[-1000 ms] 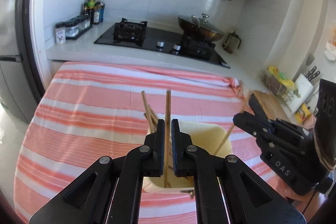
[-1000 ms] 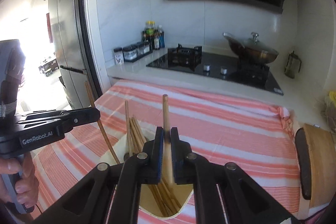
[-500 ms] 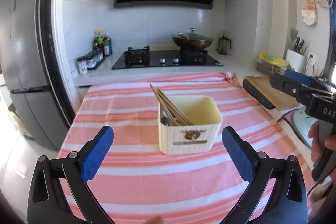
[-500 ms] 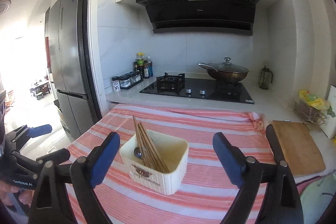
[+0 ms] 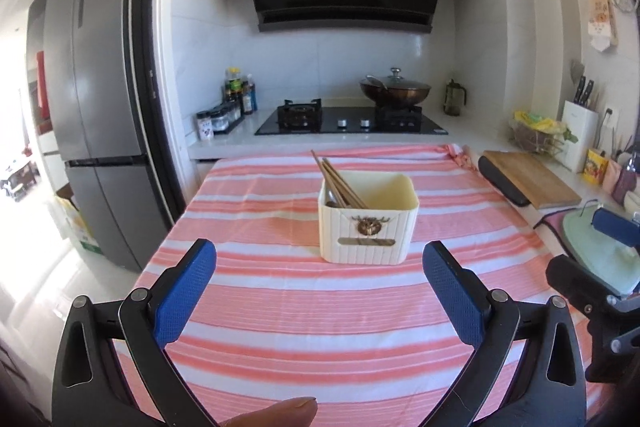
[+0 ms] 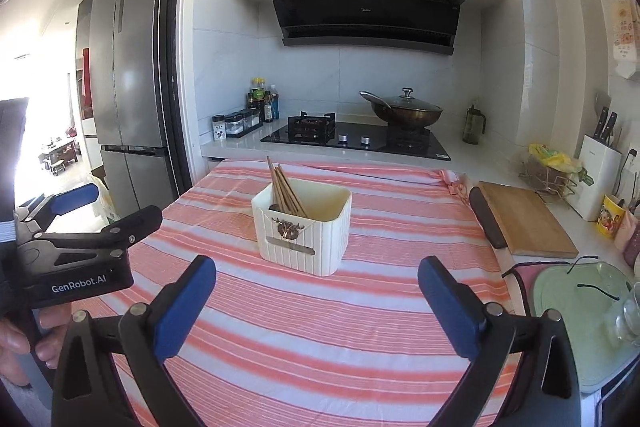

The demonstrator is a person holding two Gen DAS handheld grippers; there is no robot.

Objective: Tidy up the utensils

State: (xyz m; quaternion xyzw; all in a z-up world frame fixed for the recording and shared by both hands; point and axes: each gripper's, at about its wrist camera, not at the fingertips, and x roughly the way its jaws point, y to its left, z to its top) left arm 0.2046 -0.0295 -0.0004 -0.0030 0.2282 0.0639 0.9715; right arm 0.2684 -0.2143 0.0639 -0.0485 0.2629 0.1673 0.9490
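A cream ribbed utensil box (image 5: 368, 227) stands on the striped cloth in the middle of the table; it also shows in the right wrist view (image 6: 304, 231). Several wooden chopsticks (image 5: 338, 183) lean in its left side (image 6: 285, 191), with a dark spoon bowl beside them. My left gripper (image 5: 320, 291) is open and empty, back from the box. My right gripper (image 6: 318, 303) is open and empty, also back from the box. Each gripper shows at the edge of the other's view: the right one (image 5: 600, 255), the left one (image 6: 88, 227).
The pink-and-white striped cloth (image 5: 304, 327) covers the table. A wooden cutting board (image 6: 520, 219) lies at the right, a pale green mat (image 6: 580, 311) nearer. Behind are the stove (image 5: 348, 119) with a lidded wok (image 5: 394, 93), spice jars (image 5: 222, 115) and a fridge (image 5: 92, 107).
Both grippers let go of the chopsticks they held over the box, opened wide and pulled back and up. The chopsticks now rest in the box.
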